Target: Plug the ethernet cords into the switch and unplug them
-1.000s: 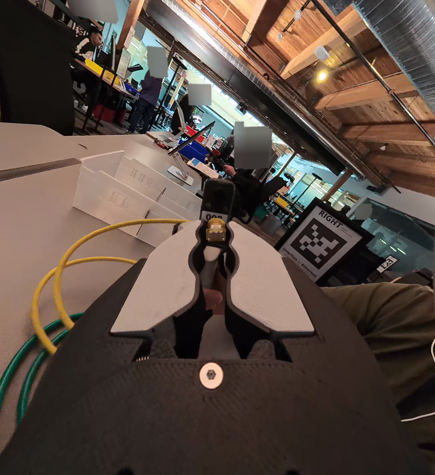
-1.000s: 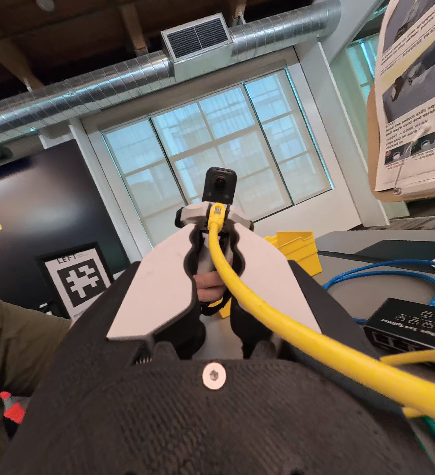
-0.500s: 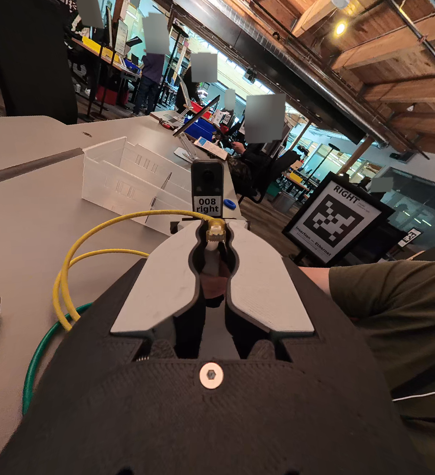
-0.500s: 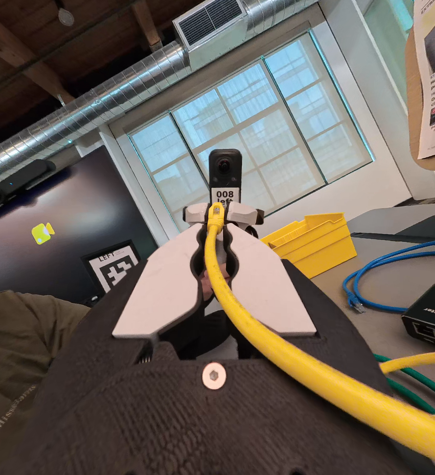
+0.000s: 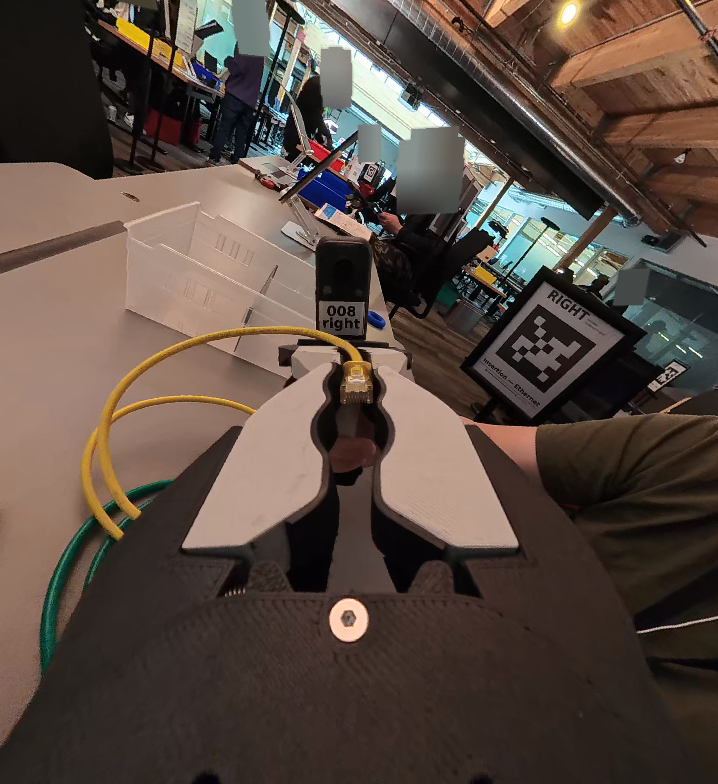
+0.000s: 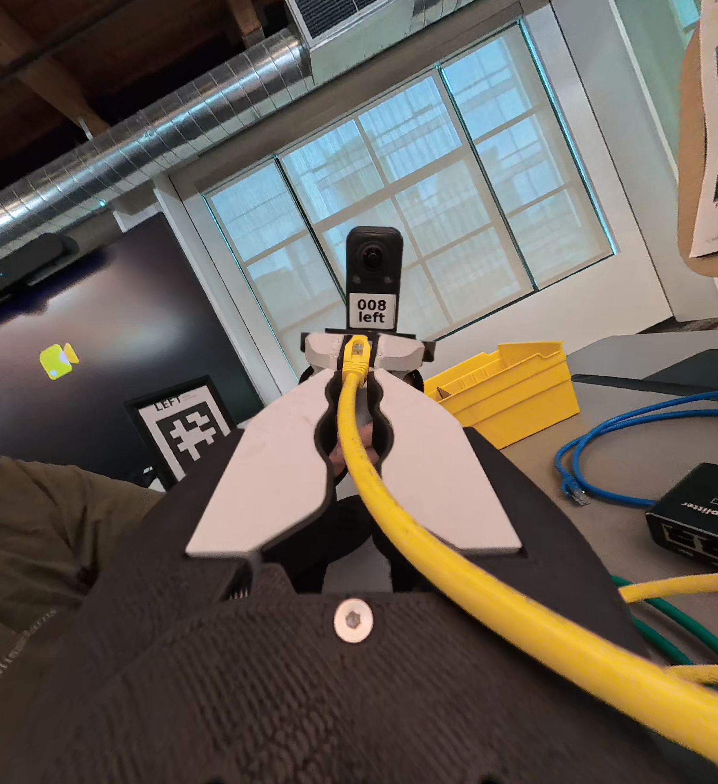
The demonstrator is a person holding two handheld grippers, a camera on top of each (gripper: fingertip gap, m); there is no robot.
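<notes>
Left gripper (image 5: 356, 384) and right gripper (image 6: 355, 373) tip to tip at frame centre, jaws of both clenched on the plug end of the yellow cord (image 6: 412, 526). Cord looping over the desk (image 5: 43, 352) at left, above a green cord (image 5: 58, 577). Black switch (image 6: 705, 526) at right edge, unplugged blue cord (image 6: 603, 428) beside it, yellow bin (image 6: 514, 399) behind. Clear bin (image 5: 187, 275) upper left.

Place: open-plan workshop | evidence: timber ceiling (image 5: 645, 85); ducting (image 6: 136, 148); workbenches (image 5: 187, 68)
</notes>
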